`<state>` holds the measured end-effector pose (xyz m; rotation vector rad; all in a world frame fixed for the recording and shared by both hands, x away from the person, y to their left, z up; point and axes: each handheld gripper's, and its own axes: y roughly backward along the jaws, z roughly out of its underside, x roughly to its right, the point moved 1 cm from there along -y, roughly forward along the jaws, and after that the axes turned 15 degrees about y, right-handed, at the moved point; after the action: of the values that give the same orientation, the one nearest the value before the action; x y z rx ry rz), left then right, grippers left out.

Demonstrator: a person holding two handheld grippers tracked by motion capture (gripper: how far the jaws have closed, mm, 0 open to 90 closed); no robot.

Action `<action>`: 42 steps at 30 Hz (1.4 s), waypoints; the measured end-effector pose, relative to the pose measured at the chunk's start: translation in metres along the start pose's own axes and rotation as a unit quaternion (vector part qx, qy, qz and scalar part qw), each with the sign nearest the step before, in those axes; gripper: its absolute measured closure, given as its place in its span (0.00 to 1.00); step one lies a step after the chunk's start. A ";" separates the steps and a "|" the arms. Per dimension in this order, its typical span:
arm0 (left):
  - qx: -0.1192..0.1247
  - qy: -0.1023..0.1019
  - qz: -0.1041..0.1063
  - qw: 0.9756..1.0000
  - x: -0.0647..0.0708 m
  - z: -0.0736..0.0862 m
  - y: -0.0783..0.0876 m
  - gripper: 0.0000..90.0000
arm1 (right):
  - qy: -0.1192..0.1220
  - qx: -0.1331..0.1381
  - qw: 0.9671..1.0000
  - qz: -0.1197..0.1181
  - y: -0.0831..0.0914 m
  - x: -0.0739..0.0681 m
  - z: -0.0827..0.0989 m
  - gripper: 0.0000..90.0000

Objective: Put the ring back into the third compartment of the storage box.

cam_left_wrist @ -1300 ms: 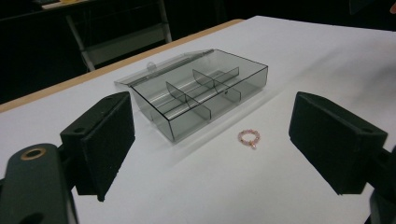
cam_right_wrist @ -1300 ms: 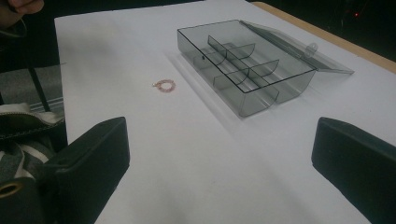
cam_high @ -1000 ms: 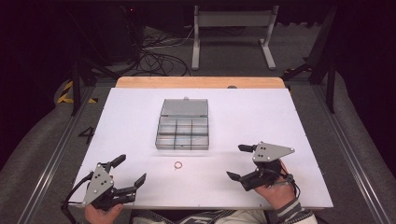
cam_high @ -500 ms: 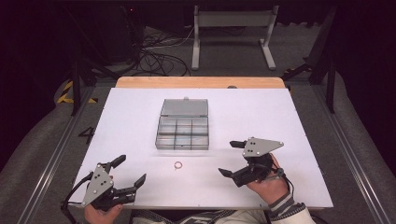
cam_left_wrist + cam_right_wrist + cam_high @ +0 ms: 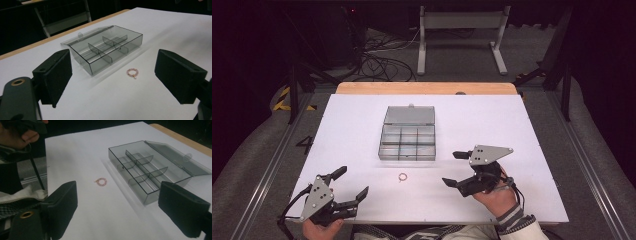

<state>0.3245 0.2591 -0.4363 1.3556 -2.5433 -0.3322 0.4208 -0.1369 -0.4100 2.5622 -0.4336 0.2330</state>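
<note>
Nearest your body, your left gripper sits low at the table's front-left corner where it was a second ago, its jaws spread wide apart and empty. Your right gripper is the one that has changed: over the last second it has slid inward from the front-right of the white table toward the middle, and its jaws gape wide too, pointing left at the bead ring. That small pink ring lies flat on the bare table between your two grippers, just in front of the compartment box and not touching it; neither gripper has reached it. In the right gripper view the ring sits ahead of the open jaws, so your approach looks lined up for a pick. Beyond it, the clear box stands open, its lid folded back on the far side and its compartments seemingly empty, ready to receive the ring.
</note>
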 end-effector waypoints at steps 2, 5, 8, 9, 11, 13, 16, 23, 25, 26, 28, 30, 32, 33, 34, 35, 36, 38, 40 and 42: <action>0.001 0.001 0.000 1.000 0.000 0.000 0.000 0.17 | -0.010 0.007 1.000 -0.006 -0.001 0.002 -0.002 0.22; 0.002 -0.001 -0.001 1.000 0.000 0.000 0.000 0.17 | -0.016 0.008 1.000 -0.011 -0.005 0.005 -0.005 0.26; 0.002 -0.001 0.000 1.000 0.000 0.000 0.000 0.17 | -0.010 -0.004 1.000 -0.011 -0.012 0.005 -0.008 0.27; 0.002 -0.001 0.000 1.000 0.000 0.000 0.000 0.17 | -0.010 -0.004 1.000 -0.011 -0.012 0.005 -0.008 0.27; 0.002 0.001 0.001 1.000 0.000 0.000 0.001 0.17 | -0.007 -0.011 1.000 -0.015 -0.019 0.006 -0.010 0.28; 0.002 -0.001 0.000 1.000 0.000 0.000 0.001 0.17 | -0.006 -0.014 1.000 -0.015 -0.022 0.006 -0.011 0.28; 0.002 -0.003 0.000 1.000 0.000 0.000 0.001 0.17 | -0.005 -0.019 1.000 -0.020 -0.029 0.007 -0.013 0.28; 0.002 -0.001 0.001 1.000 0.000 0.000 0.001 0.17 | 0.000 -0.027 0.999 -0.026 -0.043 0.010 -0.017 0.28; 0.002 0.000 0.002 1.000 0.000 0.000 0.001 0.17 | 0.001 -0.029 0.999 -0.030 -0.049 0.011 -0.019 0.28; 0.002 0.000 0.002 1.000 0.000 0.000 0.001 0.17 | 0.001 -0.030 0.999 -0.031 -0.051 0.011 -0.020 0.28; 0.002 0.000 0.002 1.000 0.000 0.000 0.001 0.17 | 0.003 -0.031 0.999 -0.034 -0.055 0.011 -0.021 0.28; 0.002 -0.001 0.002 1.000 0.000 0.000 0.002 0.17 | 0.003 -0.032 0.999 -0.035 -0.058 0.011 -0.022 0.28; 0.002 0.000 0.002 1.000 0.000 0.000 0.002 0.17 | 0.004 -0.036 0.999 -0.038 -0.065 0.012 -0.024 0.28; 0.002 -0.001 0.002 1.000 0.000 0.000 0.002 0.17 | 0.004 -0.036 0.999 -0.038 -0.065 0.012 -0.024 0.28; 0.002 -0.001 0.002 1.000 0.000 0.000 0.002 0.17 | 0.006 -0.038 0.999 -0.039 -0.067 0.012 -0.024 0.29; 0.003 -0.001 0.003 1.000 0.000 0.000 0.002 0.17 | 0.005 -0.037 0.998 -0.041 -0.069 0.012 -0.025 0.29; 0.003 0.002 0.004 1.000 0.000 0.000 0.002 0.17 | 0.006 -0.039 0.998 -0.044 -0.074 0.012 -0.025 0.29; 0.003 0.003 0.004 1.000 0.000 0.000 0.002 0.17 | 0.006 -0.042 0.998 -0.046 -0.079 0.012 -0.026 0.29; 0.003 0.003 0.004 1.000 0.000 0.000 0.002 0.17 | 0.006 -0.041 0.998 -0.048 -0.081 0.012 -0.027 0.29; 0.003 0.003 0.004 1.000 0.000 0.000 0.002 0.17 | 0.009 -0.045 0.998 -0.051 -0.087 0.012 -0.028 0.29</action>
<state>0.3232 0.2600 -0.4358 1.3456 -2.5467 -0.3202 0.4603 -0.0554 -0.4244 2.4827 -0.2996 0.1957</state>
